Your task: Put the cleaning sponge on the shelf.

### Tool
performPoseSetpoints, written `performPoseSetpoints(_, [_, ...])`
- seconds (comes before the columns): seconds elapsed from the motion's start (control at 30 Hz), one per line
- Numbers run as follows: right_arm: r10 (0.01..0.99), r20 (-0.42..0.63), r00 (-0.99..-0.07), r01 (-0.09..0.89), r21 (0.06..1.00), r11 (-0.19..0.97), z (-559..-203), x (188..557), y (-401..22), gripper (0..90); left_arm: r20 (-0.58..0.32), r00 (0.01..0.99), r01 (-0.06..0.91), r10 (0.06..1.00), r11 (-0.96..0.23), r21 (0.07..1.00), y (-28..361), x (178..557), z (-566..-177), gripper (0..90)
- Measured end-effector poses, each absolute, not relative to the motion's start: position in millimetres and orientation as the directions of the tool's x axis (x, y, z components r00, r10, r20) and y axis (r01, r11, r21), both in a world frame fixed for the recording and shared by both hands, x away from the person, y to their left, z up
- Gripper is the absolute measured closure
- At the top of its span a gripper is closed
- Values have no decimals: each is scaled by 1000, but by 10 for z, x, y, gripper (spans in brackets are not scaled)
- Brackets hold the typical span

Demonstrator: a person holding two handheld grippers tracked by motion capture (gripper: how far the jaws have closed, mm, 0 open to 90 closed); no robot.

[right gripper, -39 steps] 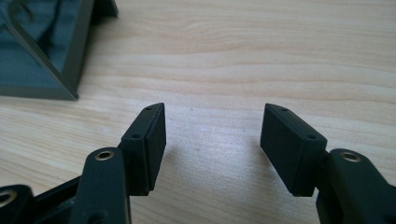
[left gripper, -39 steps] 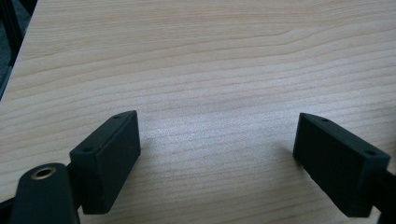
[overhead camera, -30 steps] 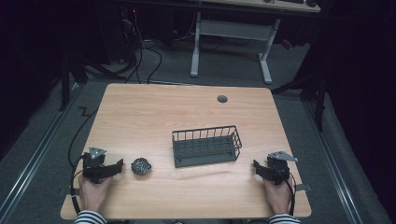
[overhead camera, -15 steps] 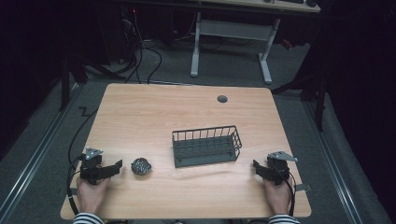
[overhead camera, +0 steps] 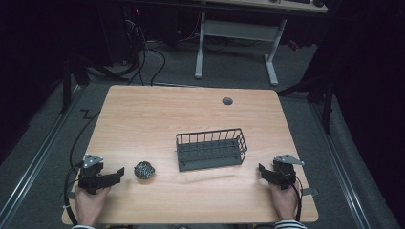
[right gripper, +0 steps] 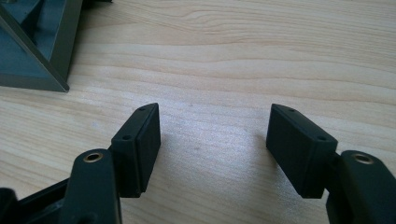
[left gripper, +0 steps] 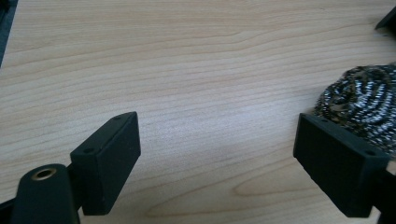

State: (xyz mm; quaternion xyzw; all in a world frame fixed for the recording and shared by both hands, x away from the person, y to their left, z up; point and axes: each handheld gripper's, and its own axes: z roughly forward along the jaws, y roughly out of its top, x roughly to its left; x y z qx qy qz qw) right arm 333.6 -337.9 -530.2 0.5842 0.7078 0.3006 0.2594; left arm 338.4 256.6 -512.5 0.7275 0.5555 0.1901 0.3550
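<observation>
Dark floor and cables surround the pale wooden desk [overhead camera: 191,119], on which a wire basket [overhead camera: 211,149] stands near the middle. Taken from that basket, a steel-wool scrubber [overhead camera: 143,170] lies well to its left and slightly nearer the person, resting on the bare wood. The left tongs [overhead camera: 113,174] are seen just left of the scrubber, level with it and pointing toward it, with jaws held wide apart and nothing between them. In the left gripper view the scrubber [left gripper: 364,105] sits just behind the right-hand jaw, so it lies off the centreline rather than in the gap. The right tongs [overhead camera: 263,171] are held right of the basket, also spread and empty, well apart from the scrubber. The left hand is judged the nearer one; a small sideways correction is probably needed before closing.
</observation>
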Motion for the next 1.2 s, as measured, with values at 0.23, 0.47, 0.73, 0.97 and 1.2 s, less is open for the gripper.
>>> performPoseSetpoints(0.23, [983,-16,-185,670,729,139,-5303,3336,-3379,351,-126,336,660,933,-137,739,2548,3292,-5027,152])
performPoseSetpoints(0.47, [983,-17,-185,670,730,139,-5304,3336,-3377,350,-121,367,649,922,-161,743,2442,3212,-4931,149])
performPoseSetpoints(0.73, [983,-16,-184,671,729,137,-5303,3335,-3376,349,-121,408,638,905,-188,747,2279,3165,-4856,141])
performPoseSetpoints(0.97, [983,-16,-185,671,729,138,-5303,3335,-3377,349,-113,449,632,886,-226,741,2108,3182,-4810,117])
performPoseSetpoints(1.2, [983,-16,-185,671,729,138,-5304,3335,-3376,348,-93,475,631,875,-265,729,1948,3232,-4803,96])
